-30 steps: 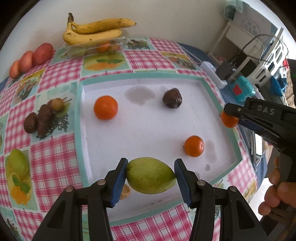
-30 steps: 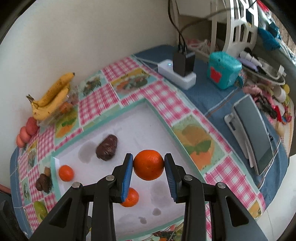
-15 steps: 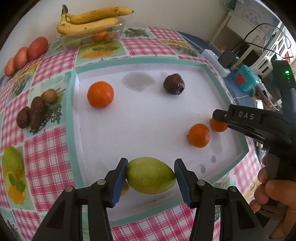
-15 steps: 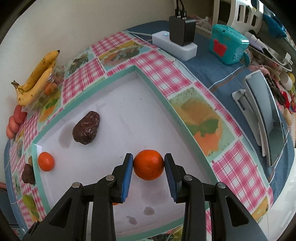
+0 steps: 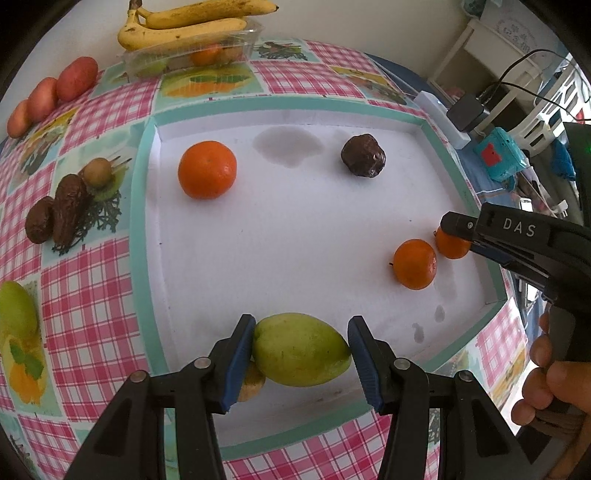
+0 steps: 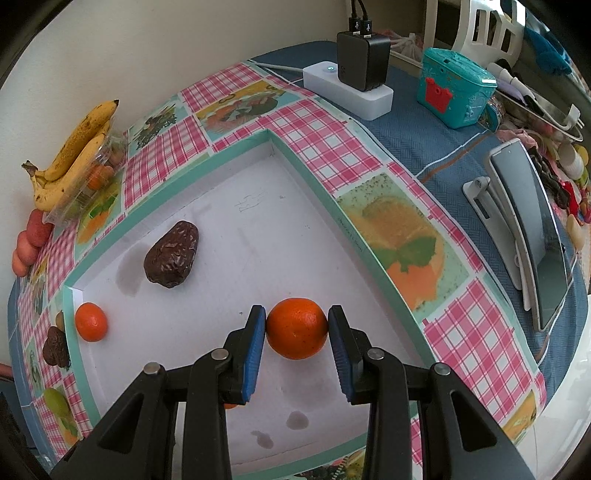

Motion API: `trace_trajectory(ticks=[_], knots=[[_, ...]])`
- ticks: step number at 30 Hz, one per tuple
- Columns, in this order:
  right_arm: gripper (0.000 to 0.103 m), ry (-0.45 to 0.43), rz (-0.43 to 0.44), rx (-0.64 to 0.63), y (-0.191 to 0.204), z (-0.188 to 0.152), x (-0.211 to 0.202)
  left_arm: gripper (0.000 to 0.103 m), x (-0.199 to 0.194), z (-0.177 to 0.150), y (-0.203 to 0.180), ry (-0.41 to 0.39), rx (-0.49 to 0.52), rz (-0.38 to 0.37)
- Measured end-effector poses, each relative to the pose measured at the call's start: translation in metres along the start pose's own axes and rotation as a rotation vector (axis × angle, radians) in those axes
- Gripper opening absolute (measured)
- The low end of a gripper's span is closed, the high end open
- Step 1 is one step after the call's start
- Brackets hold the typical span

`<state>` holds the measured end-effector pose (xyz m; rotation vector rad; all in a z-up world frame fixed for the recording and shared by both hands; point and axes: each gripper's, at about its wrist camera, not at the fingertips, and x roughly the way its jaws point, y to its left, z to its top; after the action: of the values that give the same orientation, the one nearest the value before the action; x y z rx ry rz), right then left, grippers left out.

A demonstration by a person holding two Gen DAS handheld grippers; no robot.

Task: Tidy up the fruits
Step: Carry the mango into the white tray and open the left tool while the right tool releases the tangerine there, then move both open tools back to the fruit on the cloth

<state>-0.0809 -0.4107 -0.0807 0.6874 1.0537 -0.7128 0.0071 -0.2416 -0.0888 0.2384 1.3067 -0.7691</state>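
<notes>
In the left wrist view my left gripper [image 5: 301,350] is shut on a green mango-like fruit [image 5: 301,349], low over the near edge of the white tray [image 5: 137,229]. A small yellowish fruit [image 5: 252,382] peeks out under its left finger. My right gripper [image 6: 297,330] is shut on a small orange [image 6: 297,328] close above the tray [image 6: 78,354] floor near its right wall. Seen from the left wrist, that gripper [image 5: 455,236] and its orange [image 5: 452,243] sit beside a loose small orange [image 5: 414,263]. A bigger orange [image 5: 207,169] and a wrinkled dark fruit [image 5: 364,156] lie farther back.
Bananas [image 5: 184,27] rest on a clear plastic box [image 5: 192,55] at the wall, with reddish fruits [image 5: 55,92] to their left. Dark fruits and a kiwi [image 5: 62,210] lie left of the tray. A power strip [image 6: 347,88], teal box [image 6: 456,86] and phone stand [image 6: 532,236] stand right.
Both grippers have sunk toward the tray, each keeping its fruit. The right gripper's orange now sits beside the loose small orange. The grips look unchanged.
</notes>
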Motion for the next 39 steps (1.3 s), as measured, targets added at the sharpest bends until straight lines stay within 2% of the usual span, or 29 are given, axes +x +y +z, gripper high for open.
trace_trajectory(ticks=[8,12,18,22,23,24,25,27,28,29,31,34,39], knots=[[0.037,0.001,-0.018,-0.009,0.002,0.002,-0.001,0.056,-0.005,0.002,0.004,0.007,-0.035,-0.041],[0.037,-0.026,-0.024,-0.008,0.001,0.005,-0.01,0.058,-0.012,0.003,0.006,0.0,-0.04,-0.071],[0.038,-0.072,-0.022,-0.024,0.005,0.007,-0.027,0.058,-0.035,0.006,0.015,-0.045,-0.065,-0.098],[0.038,-0.07,-0.019,-0.038,0.011,0.006,-0.025,0.059,-0.047,0.01,0.029,-0.076,-0.111,-0.093],[0.041,-0.066,-0.02,-0.043,0.013,0.006,-0.024,0.059,-0.05,0.011,0.035,-0.083,-0.134,-0.087],[0.046,-0.063,-0.017,-0.046,0.014,0.005,-0.023,0.059,-0.053,0.012,0.044,-0.091,-0.164,-0.074],[0.058,-0.059,-0.012,-0.049,0.015,0.004,-0.021,0.059,-0.055,0.013,0.05,-0.098,-0.185,-0.061],[0.063,-0.053,-0.008,-0.054,0.017,0.003,-0.02,0.061,-0.06,0.013,0.068,-0.116,-0.238,-0.012],[0.064,-0.05,-0.005,-0.056,0.018,0.002,-0.019,0.066,-0.062,0.013,0.074,-0.124,-0.253,0.016],[0.069,-0.046,-0.002,-0.058,0.02,0.002,-0.019,0.07,-0.064,0.012,0.082,-0.133,-0.273,0.055],[0.081,-0.046,0.001,-0.065,0.022,0.001,-0.018,0.09,-0.067,0.011,0.098,-0.149,-0.321,0.135],[0.082,-0.049,0.002,-0.085,0.028,-0.001,-0.019,0.096,-0.07,0.006,0.12,-0.159,-0.383,0.202],[0.086,-0.056,0.01,-0.108,0.034,-0.003,-0.019,0.099,-0.078,-0.001,0.144,-0.189,-0.459,0.243]])
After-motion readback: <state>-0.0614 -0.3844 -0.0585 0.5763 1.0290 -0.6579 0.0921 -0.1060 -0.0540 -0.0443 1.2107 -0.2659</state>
